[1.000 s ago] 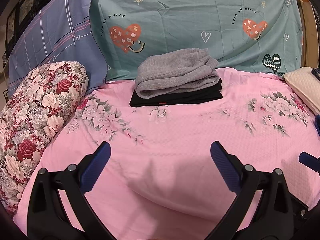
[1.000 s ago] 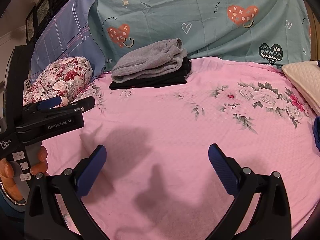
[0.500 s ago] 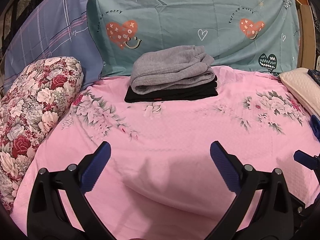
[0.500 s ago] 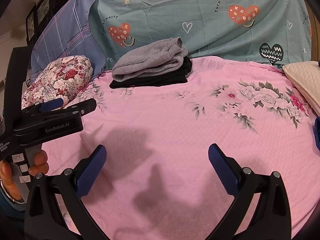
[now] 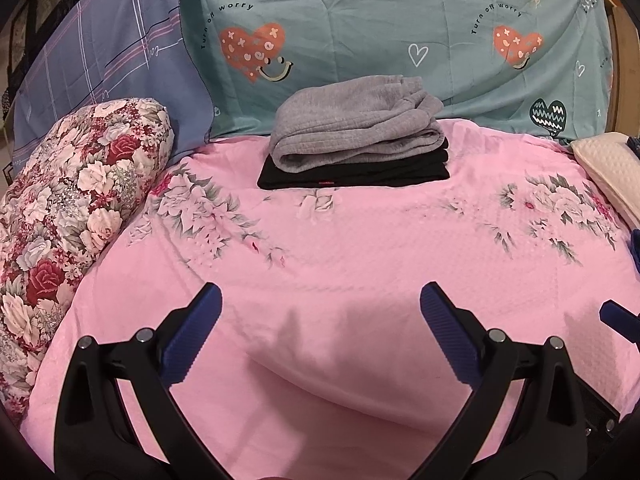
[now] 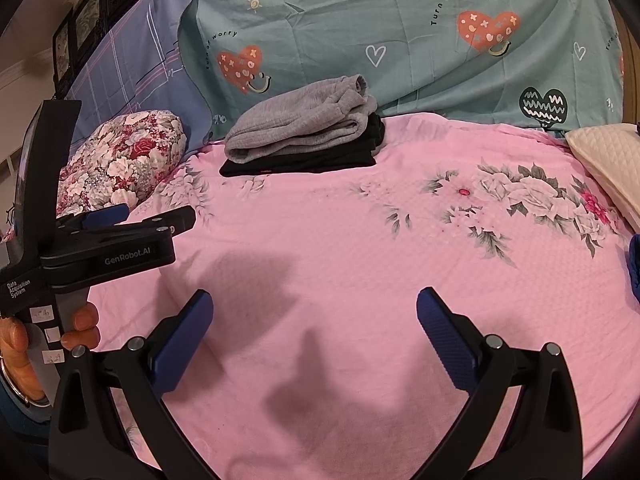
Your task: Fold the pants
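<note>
Folded grey pants (image 5: 352, 128) (image 6: 300, 124) lie on top of folded black pants (image 5: 360, 170) (image 6: 304, 162) at the far side of the pink floral bedspread (image 5: 360, 248) (image 6: 360, 240). My left gripper (image 5: 320, 312) hovers open over the near part of the bed with nothing between its blue pads. My right gripper (image 6: 314, 320) is open too, empty, well short of the stack. In the right wrist view the left gripper's body (image 6: 120, 236) shows at the left, held by a hand (image 6: 24, 340).
A floral bolster pillow (image 5: 68, 216) (image 6: 120, 160) lies at the left. A teal heart-print cover (image 5: 400, 40) and a blue plaid one (image 5: 100, 64) stand along the back. A cream quilted pillow (image 5: 608, 176) and a dark blue item (image 6: 634, 264) sit at the right edge.
Both views have shifted only slightly; the left gripper has drifted a little, and the stack stays put. Both grippers remain open.
</note>
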Motion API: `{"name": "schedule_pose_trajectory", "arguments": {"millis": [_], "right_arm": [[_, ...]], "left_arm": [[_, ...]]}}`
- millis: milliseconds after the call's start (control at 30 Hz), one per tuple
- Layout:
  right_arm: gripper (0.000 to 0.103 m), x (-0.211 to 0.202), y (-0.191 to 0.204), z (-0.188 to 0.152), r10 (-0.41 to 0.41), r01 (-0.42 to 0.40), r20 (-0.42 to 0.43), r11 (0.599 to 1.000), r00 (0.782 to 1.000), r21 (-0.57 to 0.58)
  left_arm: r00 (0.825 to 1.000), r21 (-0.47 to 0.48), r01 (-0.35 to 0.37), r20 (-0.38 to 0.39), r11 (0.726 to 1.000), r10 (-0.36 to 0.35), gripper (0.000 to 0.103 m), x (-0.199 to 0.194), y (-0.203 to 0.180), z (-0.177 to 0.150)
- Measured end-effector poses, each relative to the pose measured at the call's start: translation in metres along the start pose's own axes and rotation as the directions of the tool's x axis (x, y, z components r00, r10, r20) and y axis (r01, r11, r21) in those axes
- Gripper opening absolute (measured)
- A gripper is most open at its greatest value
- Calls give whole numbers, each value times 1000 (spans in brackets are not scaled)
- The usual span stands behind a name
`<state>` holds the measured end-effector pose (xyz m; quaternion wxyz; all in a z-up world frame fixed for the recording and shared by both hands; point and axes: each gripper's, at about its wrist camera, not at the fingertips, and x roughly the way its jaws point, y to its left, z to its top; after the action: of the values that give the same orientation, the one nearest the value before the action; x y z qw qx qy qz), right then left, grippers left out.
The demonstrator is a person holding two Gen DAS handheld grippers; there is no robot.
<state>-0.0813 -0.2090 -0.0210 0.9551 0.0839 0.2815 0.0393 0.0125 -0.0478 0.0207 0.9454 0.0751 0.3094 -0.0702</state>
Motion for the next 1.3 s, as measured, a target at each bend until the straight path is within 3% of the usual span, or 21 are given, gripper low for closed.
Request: {"name": "schedule_pose_trajectory", "arguments": {"millis": [1300], "right_arm": [[102, 3, 1, -1, 0, 0, -12, 1000, 1000, -3]], "left_arm": [[1000, 2, -14, -12, 1000, 14, 101, 2, 1, -1]]}}
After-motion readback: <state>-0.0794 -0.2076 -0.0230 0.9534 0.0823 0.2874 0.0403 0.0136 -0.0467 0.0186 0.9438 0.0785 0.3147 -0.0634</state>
